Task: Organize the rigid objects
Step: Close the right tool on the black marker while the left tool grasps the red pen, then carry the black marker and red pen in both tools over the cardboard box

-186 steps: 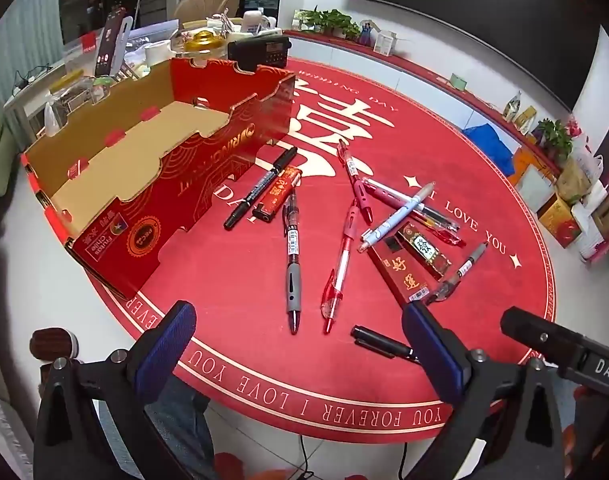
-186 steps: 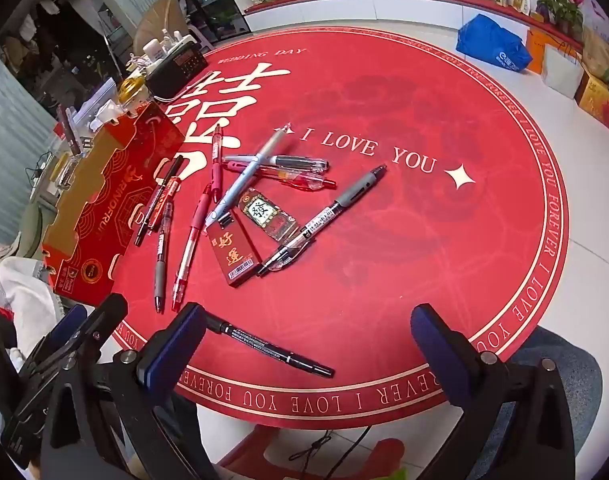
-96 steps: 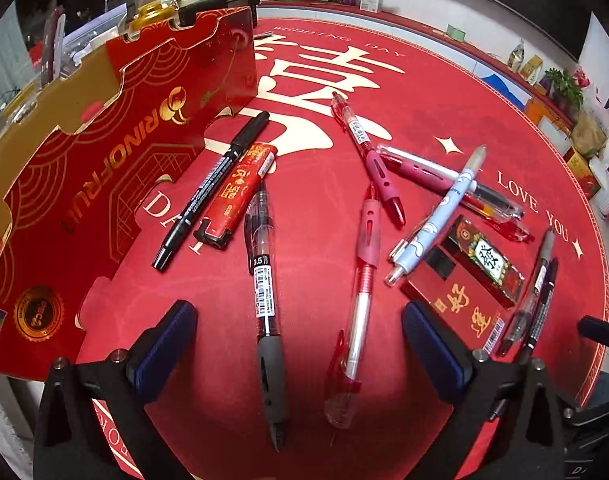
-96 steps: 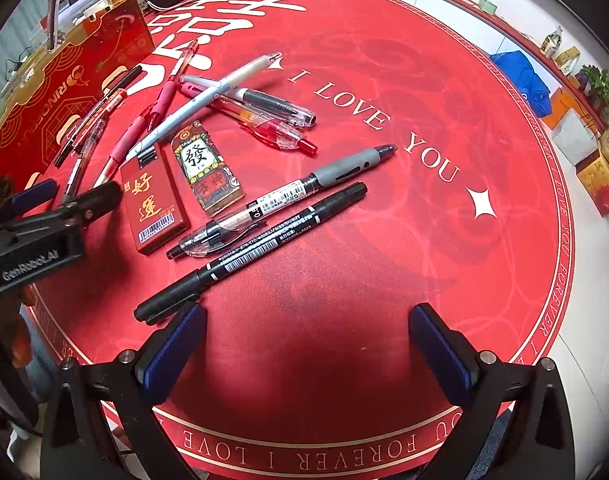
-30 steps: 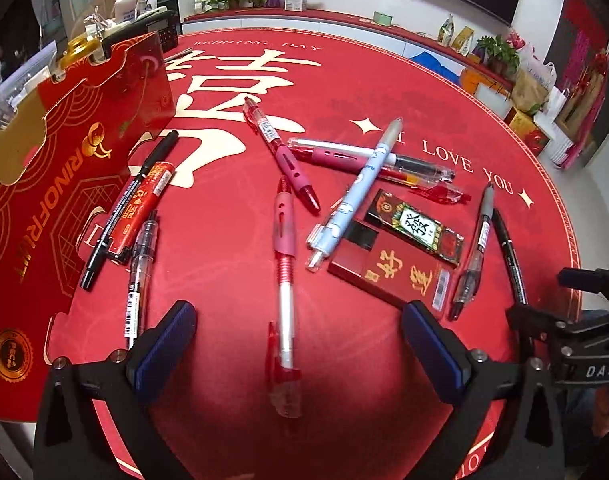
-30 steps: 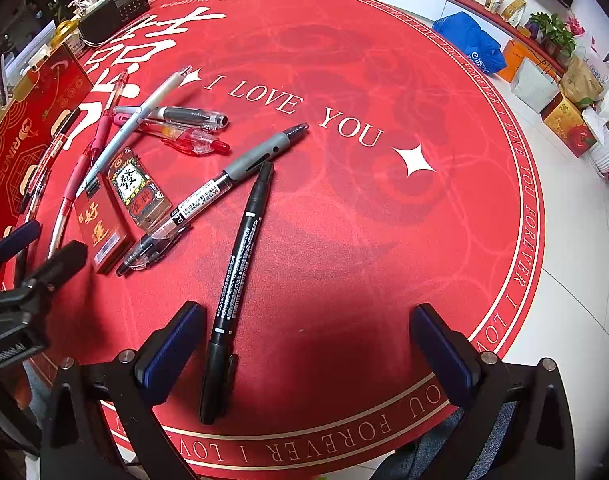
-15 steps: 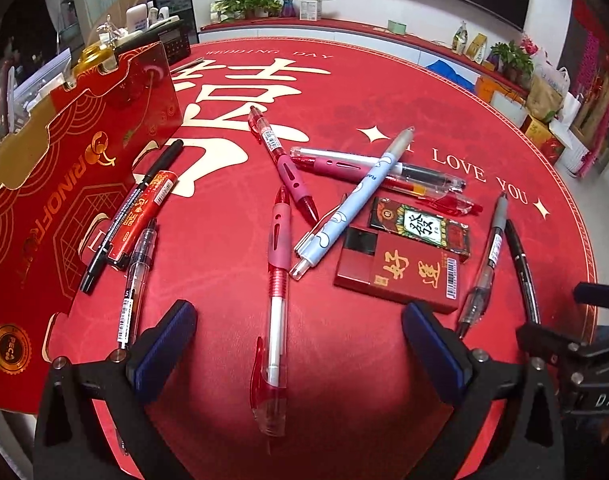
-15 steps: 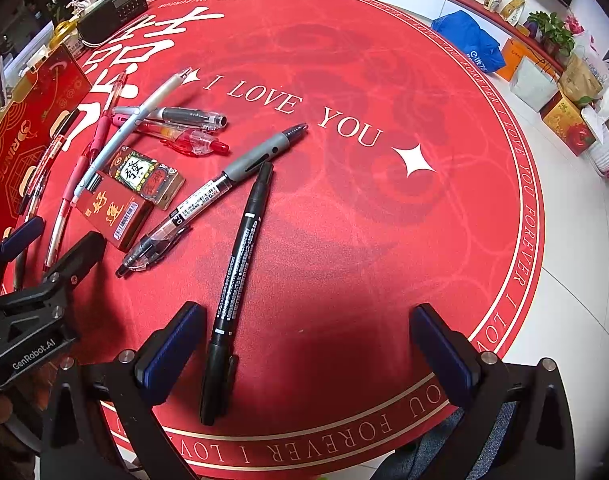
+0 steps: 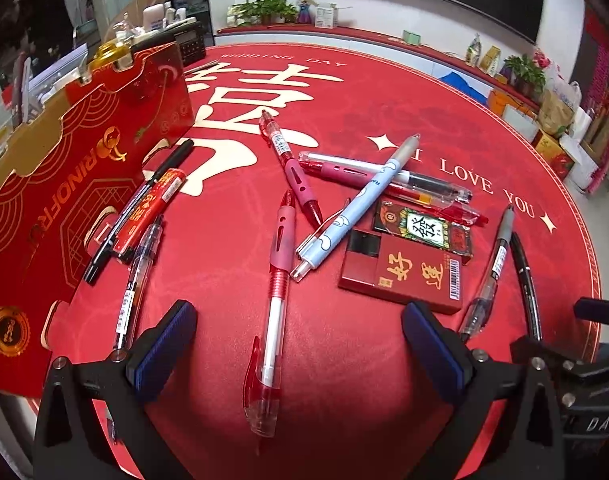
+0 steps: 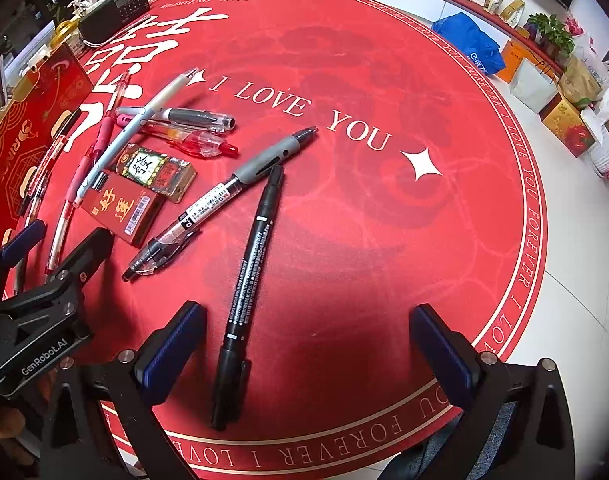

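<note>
red cloth covers the round table [image 10: 384, 240], where pens lie scattered beside a red cardboard box [image 9: 64, 184] at the left. the left gripper [image 9: 300, 344] hovers with fingers wide, empty, over a red pen [image 9: 274, 292]. the right gripper [image 10: 304, 344] also spreads its fingers wide and holds nothing, with a black marker [image 10: 248, 280] lying between them. 2 small red packs [image 9: 404, 272] rest near the middle, touching each other.
</note>
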